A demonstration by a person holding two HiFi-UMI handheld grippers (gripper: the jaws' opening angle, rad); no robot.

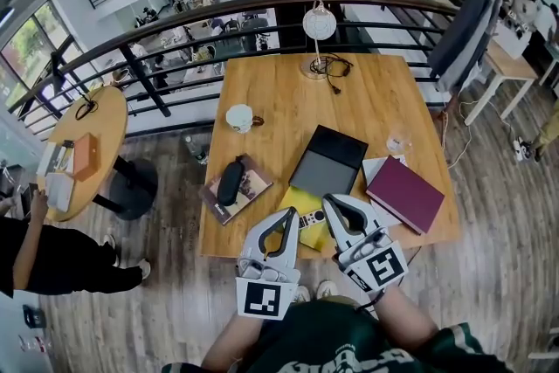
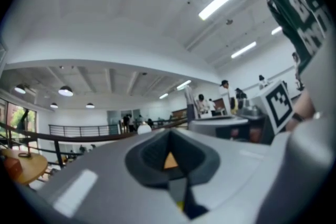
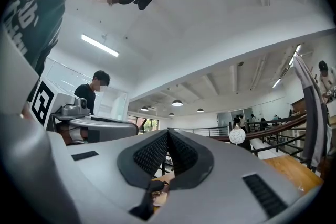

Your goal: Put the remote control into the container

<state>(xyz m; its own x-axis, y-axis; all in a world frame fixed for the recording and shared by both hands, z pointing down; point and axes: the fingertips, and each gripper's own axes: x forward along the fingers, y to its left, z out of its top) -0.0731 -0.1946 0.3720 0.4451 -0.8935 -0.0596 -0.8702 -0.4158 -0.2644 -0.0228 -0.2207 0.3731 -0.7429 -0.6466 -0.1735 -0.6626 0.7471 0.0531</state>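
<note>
Head view alone: remote (image 1: 311, 219) btwn left claw (image 1: 287, 216) & right claw (image 1: 332, 203), gripper views: both pinched together, empty.

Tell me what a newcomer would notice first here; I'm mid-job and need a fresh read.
The left gripper and right gripper dominate the near edge of the wooden table, both with jaws together and nothing between them. Between them the remote control lies on a yellow item, with the black container open just beyond. A maroon book lies to the right.
</note>
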